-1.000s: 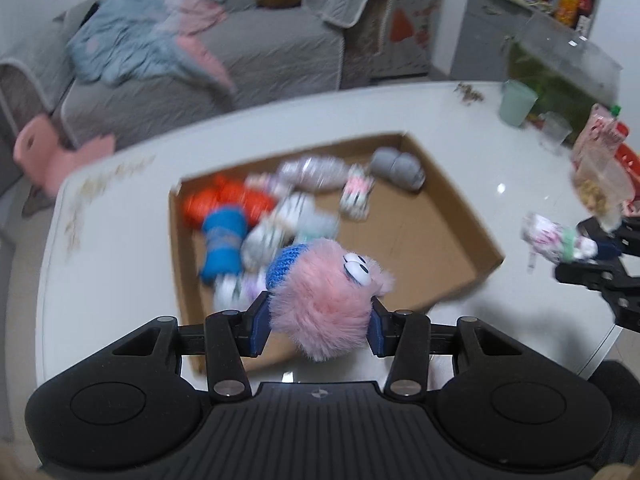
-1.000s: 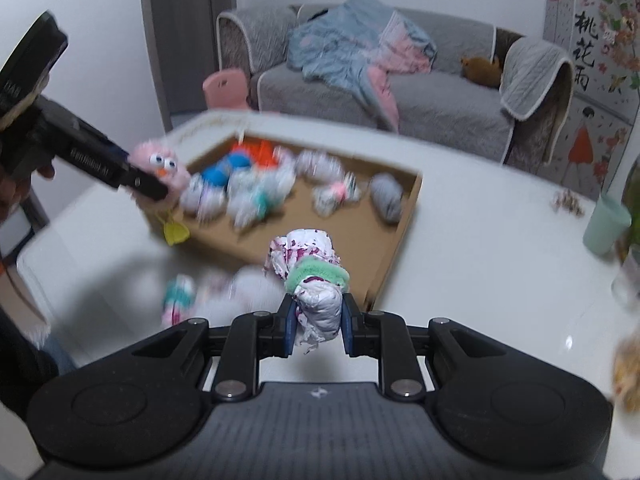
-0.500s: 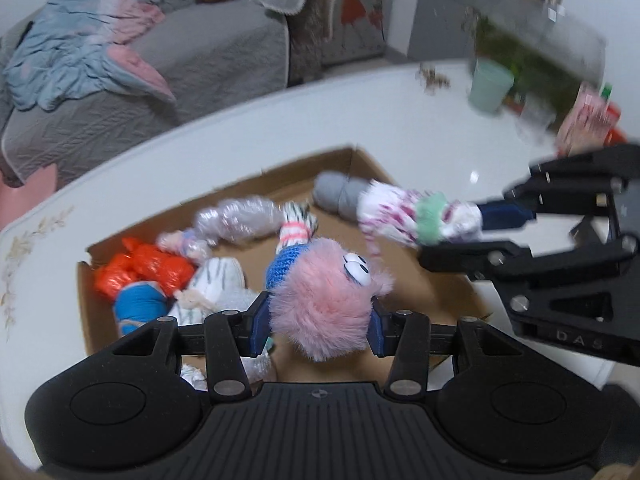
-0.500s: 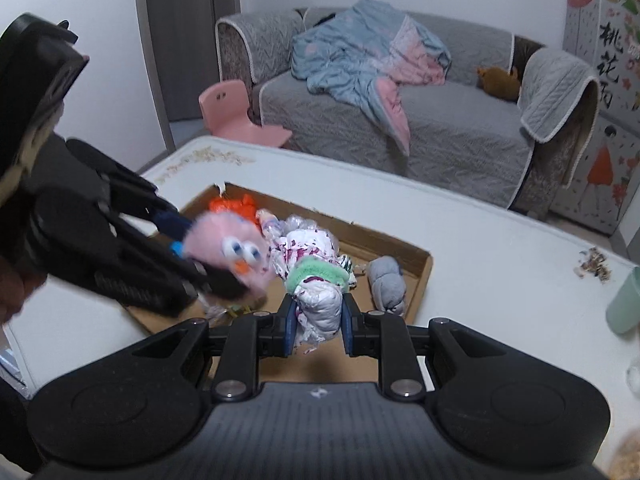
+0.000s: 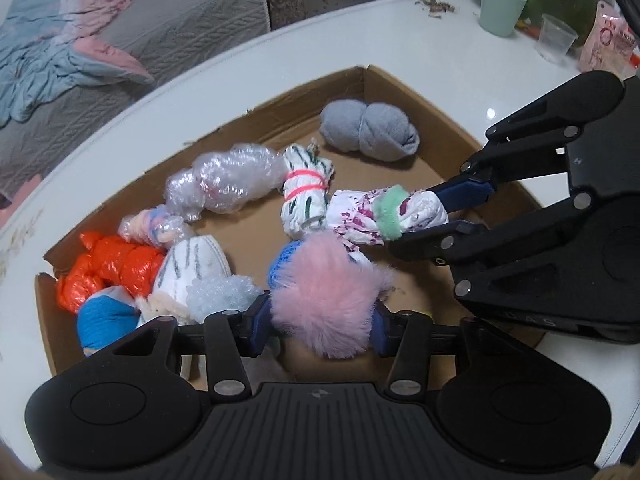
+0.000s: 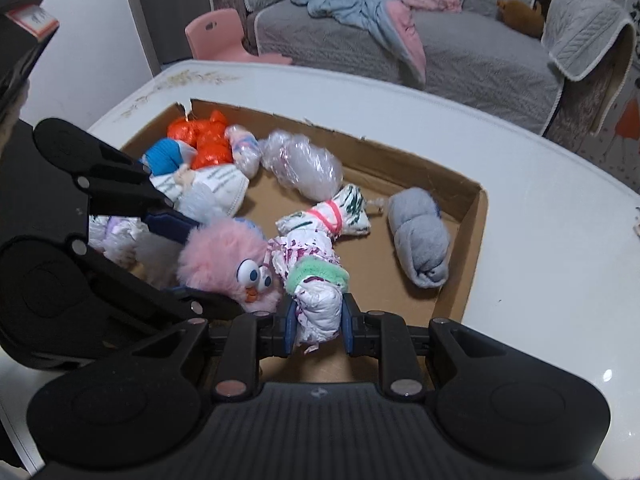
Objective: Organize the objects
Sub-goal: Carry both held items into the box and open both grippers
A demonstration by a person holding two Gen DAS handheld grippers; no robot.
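Note:
My left gripper is shut on a pink fluffy toy with a blue cap and googly eyes, also seen in the right wrist view. My right gripper is shut on a white bundle with purple spots and a green band, which also shows in the left wrist view. Both held things hang low over the open cardboard box, side by side near its front. The right gripper enters the left wrist view from the right.
The box holds a grey sock roll, bubble-wrap bundles, an orange bag, a blue roll and a striped bundle. A green cup, a clear cup and a snack bag stand far right. A sofa lies beyond.
Both grippers have come in over the box and dropped lower, each still holding its item. The box contents now look larger and closer.

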